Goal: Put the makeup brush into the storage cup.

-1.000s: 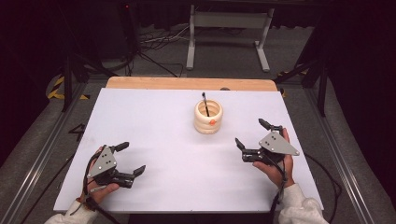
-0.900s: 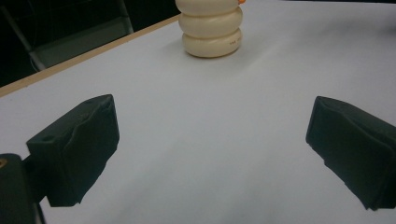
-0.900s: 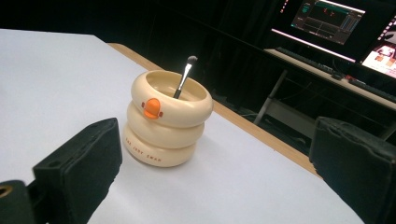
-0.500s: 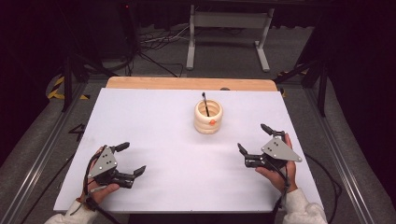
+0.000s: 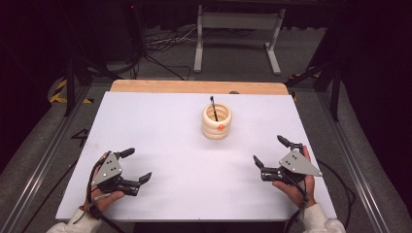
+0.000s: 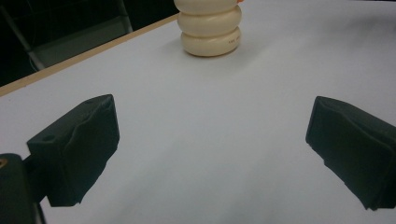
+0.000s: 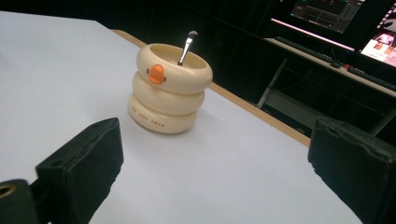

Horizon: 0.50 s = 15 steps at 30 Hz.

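The left gripper [image 5: 135, 166] is held in the person's left hand [image 5: 104, 196] near the front left of the surface [image 5: 160, 126], its fingers [image 6: 77, 149] wide apart with nothing between them. The right gripper [image 5: 273, 151] sits in the right hand [image 5: 295, 187] at the front right, its fingers [image 7: 81, 170] spread wide too

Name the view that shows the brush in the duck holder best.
The right gripper view: the brush leans out of the cream holder, its bristle tip clear against the dark. The high view gives it as a thin dark stick. The left gripper view cuts the holder off below its rim.
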### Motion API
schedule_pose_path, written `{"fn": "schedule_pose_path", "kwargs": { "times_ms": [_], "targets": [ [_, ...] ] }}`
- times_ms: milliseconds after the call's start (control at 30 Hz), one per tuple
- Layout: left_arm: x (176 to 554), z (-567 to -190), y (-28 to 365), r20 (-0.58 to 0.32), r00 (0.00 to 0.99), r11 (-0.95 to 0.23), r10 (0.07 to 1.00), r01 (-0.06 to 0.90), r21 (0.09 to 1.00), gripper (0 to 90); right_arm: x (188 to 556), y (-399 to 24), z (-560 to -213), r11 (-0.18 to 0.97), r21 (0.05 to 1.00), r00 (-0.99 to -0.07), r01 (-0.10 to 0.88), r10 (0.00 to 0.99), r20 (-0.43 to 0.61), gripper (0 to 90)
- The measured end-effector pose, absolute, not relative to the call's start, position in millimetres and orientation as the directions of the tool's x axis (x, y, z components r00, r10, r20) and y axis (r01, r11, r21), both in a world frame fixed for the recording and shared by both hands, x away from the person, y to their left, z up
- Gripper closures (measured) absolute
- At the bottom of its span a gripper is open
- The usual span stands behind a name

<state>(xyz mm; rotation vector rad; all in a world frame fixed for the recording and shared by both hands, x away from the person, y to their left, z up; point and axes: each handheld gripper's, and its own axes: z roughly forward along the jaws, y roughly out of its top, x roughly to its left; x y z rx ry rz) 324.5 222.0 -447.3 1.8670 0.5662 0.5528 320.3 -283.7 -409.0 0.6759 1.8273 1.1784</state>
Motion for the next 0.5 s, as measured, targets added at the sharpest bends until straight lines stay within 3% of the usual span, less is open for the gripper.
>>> {"fn": "schedule_pose_path", "kwargs": {
  "times_ms": [500],
  "targets": [
    [323, -446, 221, 0.118, 0.783, -0.335, 0.610, 0.120, 0.934, 3.7, 301, -307, -416, 0.426, 0.904, -0.497, 0.036, 0.792, -0.353, 3.7]
  ]
}}
